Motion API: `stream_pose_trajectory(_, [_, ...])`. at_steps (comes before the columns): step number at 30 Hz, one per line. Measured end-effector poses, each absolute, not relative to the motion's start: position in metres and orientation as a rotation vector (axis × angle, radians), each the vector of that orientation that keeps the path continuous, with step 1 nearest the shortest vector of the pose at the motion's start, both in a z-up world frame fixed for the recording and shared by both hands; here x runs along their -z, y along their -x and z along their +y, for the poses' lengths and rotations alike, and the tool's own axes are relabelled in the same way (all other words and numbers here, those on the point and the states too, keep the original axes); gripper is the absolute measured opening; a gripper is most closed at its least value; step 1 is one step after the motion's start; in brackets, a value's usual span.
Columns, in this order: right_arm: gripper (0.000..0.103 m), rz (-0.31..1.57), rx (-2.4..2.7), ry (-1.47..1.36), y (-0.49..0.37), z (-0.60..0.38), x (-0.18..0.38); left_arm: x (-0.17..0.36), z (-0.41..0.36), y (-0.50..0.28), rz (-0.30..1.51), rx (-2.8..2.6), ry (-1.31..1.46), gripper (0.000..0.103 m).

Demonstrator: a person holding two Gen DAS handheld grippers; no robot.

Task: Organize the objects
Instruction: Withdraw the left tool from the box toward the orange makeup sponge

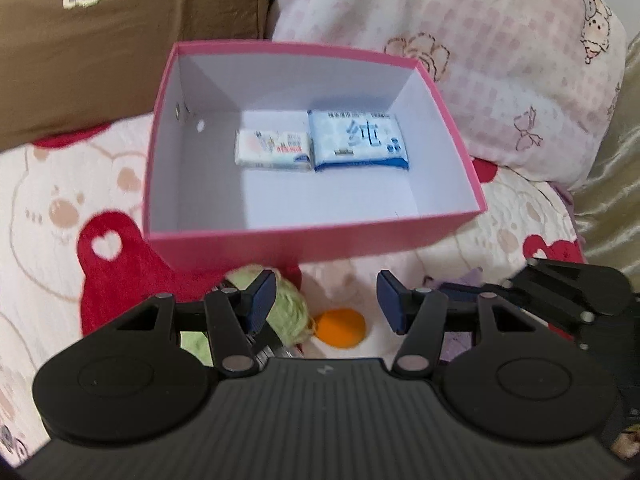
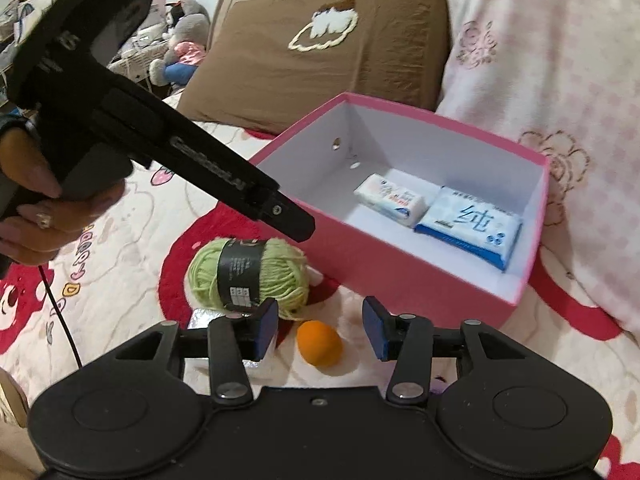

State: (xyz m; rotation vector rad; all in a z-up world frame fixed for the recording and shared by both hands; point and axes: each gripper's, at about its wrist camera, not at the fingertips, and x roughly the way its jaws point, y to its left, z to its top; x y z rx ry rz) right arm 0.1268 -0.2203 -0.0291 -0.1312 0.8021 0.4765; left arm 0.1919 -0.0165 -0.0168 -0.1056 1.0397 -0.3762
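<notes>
A pink box (image 1: 256, 246) (image 2: 400, 276) with a white inside sits on the bed. In it lie a small white soap pack (image 1: 274, 149) (image 2: 390, 199) and a blue tissue pack (image 1: 358, 140) (image 2: 470, 226), side by side. In front of the box lie a green yarn ball (image 2: 248, 276) (image 1: 286, 308) with a black label and a small orange (image 2: 320, 343) (image 1: 340, 327). My left gripper (image 1: 326, 300) is open and empty above the orange. My right gripper (image 2: 320, 328) is open and empty, its jaws either side of the orange and above it.
The bed cover (image 1: 52, 216) is white with red bear prints. A brown pillow (image 2: 304, 52) and a pink quilt (image 2: 540, 60) lie behind the box. A silver packet (image 2: 204, 320) lies under the yarn. The left gripper's body (image 2: 160, 128) crosses the right wrist view.
</notes>
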Motion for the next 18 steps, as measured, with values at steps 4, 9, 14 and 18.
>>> stream_pose_trajectory(4, [0.06,0.787,-0.519,0.135,-0.125,-0.221,0.047,0.029,-0.021,-0.186,1.074,0.382,0.131,0.055])
stream_pose_trajectory(9, [0.061,0.823,-0.515,0.142,-0.131,-0.222,0.07,0.044,-0.031,-0.182,1.095,0.38,0.113,0.055])
stream_pose_trajectory(14, [0.061,0.848,-0.513,0.112,-0.136,-0.226,0.087,0.062,-0.038,-0.178,1.123,0.377,0.133,0.055])
stream_pose_trajectory(18, [0.061,0.847,-0.531,0.111,-0.137,-0.224,0.095,0.07,-0.044,-0.175,1.101,0.376,0.121,0.058])
